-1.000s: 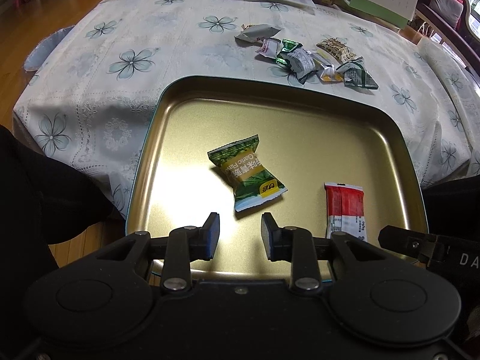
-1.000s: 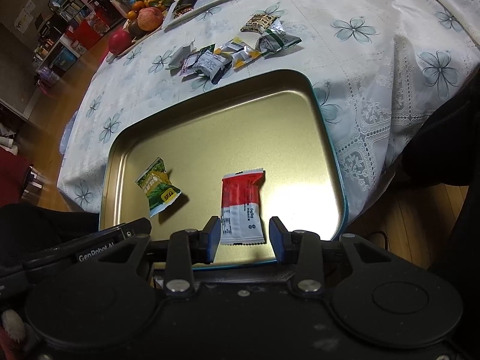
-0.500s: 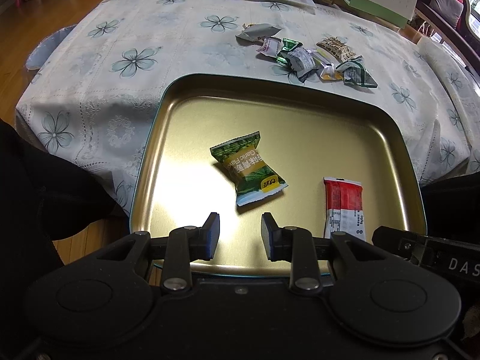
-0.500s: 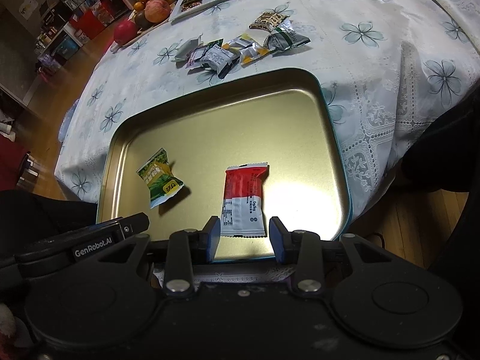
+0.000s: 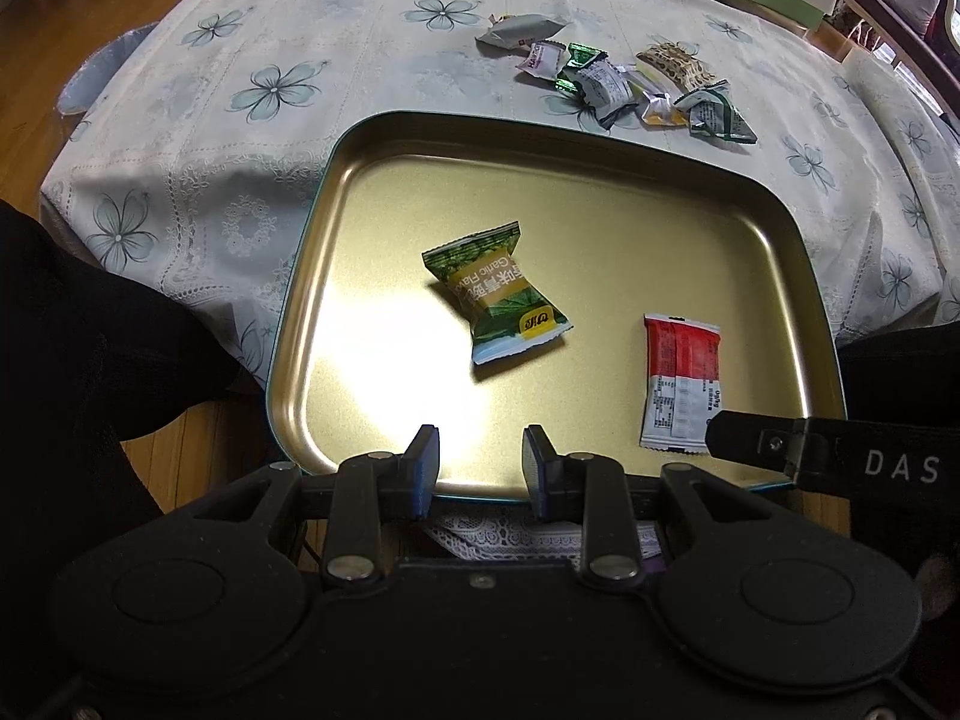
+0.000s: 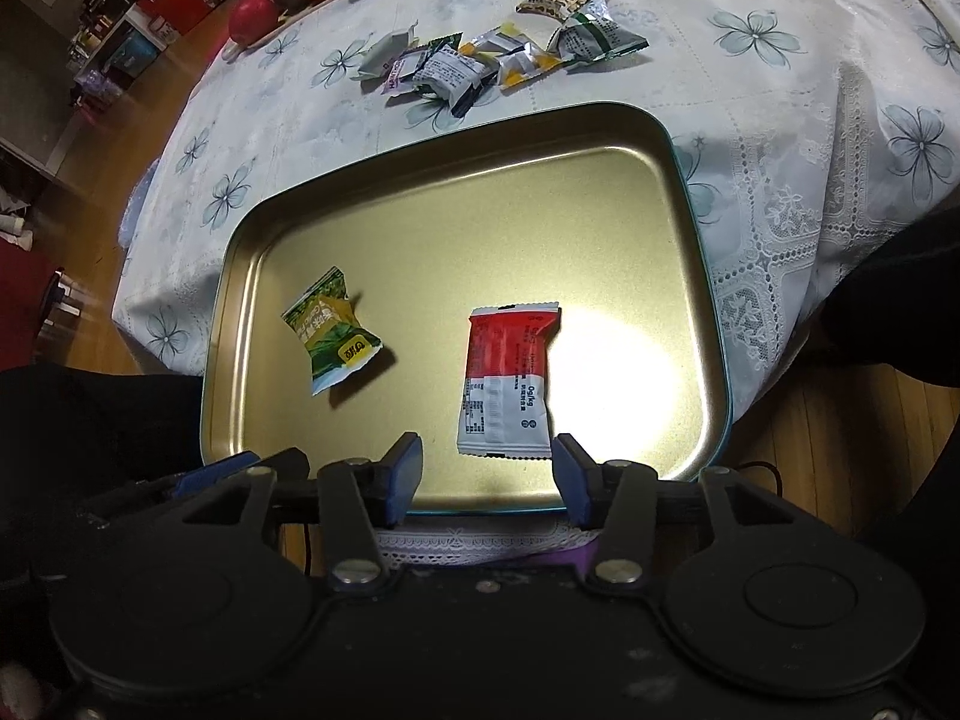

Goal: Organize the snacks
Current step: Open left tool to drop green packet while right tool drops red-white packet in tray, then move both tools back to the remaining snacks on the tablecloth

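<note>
Both tools, left (image 5: 480,459) and right (image 6: 486,471), hang with fingers apart and empty over the gold tray (image 5: 600,192). Two light, crinkly, slippery packets lie inside; the loose snacks (image 5: 606,81) on the desk probably pinch best at their sealed ends.

Wooden floor (image 5: 36,54), cluttered shelves (image 6: 138,12) beyond

Gold tray (image 5: 600,192), teal outer edge. On it: green-and-yellow packet (image 5: 495,300) left of centre; red-and-white packet (image 5: 681,378) toward its right side. Beyond the tray: white tablecloth (image 5: 252,120), pale blue-grey flowers, lace border; one leopard-spotted wrapper (image 5: 675,63) among silver and green ones.
</note>
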`<state>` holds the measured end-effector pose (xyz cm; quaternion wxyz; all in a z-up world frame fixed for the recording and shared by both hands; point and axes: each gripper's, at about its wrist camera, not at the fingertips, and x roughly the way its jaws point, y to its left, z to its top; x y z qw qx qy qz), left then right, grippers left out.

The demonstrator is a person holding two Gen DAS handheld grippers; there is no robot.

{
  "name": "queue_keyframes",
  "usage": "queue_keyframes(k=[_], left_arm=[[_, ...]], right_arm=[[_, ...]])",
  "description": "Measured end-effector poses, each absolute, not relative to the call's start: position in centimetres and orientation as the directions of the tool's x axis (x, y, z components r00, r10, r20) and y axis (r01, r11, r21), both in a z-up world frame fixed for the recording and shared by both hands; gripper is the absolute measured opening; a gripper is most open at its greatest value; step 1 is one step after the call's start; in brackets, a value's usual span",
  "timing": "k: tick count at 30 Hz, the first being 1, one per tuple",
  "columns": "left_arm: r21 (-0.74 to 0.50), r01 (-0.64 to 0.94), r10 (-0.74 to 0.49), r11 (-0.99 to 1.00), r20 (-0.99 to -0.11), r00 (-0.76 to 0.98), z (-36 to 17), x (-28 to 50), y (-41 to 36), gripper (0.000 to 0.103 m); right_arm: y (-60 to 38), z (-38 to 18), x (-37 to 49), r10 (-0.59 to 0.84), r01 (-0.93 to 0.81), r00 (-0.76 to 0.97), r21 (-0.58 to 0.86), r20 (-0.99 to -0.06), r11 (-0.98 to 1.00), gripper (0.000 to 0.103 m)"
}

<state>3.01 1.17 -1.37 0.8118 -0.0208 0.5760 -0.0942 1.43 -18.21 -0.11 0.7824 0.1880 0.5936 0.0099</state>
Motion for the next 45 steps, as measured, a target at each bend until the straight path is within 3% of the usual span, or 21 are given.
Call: queue_keyframes(k=[2,14,25,34,45], left_arm=[[-0.156,0.118,-0.185,0.981,-0.936,0.298,-1.2,3.2,1.2,0.038],[-0.16,0.164,-0.203,0.973,-0.933,0.296,2.1,6.1,0.6,0.039],[-0.122,0.194,-0.181,0.973,-0.928,0.327,4.3,12.8,-0.1,0.039],[-0.103,0.215,-0.172,0.971,-0.925,0.338,3.7,19.8,-2.0,0.039],[-0.151,0.281,-0.229,0.948,-0.935,0.269,0.5,25.5,-6.1,0.039]], right_arm=[[-18.2,-0.1,1.9,0.237,0.208,0.276,0.299,-0.931,0.931,0.056],[-18.6,1.1,4.6,0.216,0.141,0.207,0.248,-0.954,0.959,0.064],[-21.4,4.3,10.1,0.195,0.088,0.226,0.22,-0.954,0.972,0.068],[-24.8,4.6,18.7,0.145,0.151,0.279,0.192,-0.949,0.97,0.073],[-30.0,0.1,27.8,0.07,0.28,0.284,0.152,-0.956,0.948,0.076]])
